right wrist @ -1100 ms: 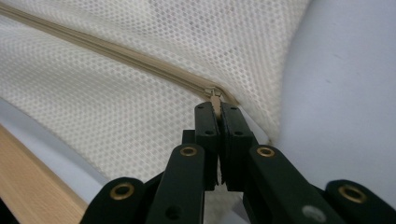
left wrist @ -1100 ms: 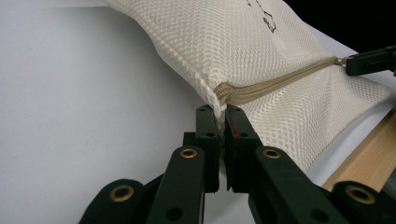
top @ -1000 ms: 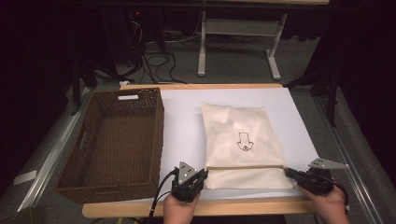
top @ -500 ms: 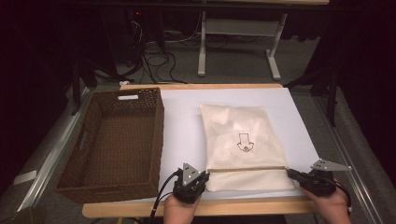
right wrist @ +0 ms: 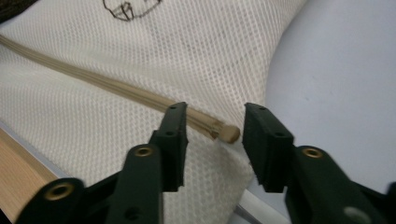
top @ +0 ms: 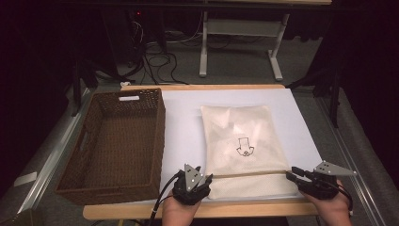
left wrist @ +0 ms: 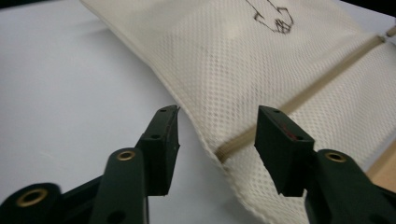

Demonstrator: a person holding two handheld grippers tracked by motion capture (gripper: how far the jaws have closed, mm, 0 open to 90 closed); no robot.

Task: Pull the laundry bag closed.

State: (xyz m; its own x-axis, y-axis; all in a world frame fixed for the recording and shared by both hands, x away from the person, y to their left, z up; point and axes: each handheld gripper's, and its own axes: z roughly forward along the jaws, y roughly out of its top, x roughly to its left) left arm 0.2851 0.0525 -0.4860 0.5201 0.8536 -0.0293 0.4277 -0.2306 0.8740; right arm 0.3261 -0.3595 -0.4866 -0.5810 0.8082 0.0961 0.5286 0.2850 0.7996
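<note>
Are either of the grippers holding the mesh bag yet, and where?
Nothing held: the left gripper is open at the mesh bag zipper's end, the right gripper open at the zipper's other end.

A wooden table (top: 141, 212) carries a white sheet (top: 183, 122) over most of its top. On the left of it stands a brown wicker basket (top: 117, 141). Just beside the basket, to the right, a cream mesh bag (top: 244, 141) lies flat on the sheet.
</note>
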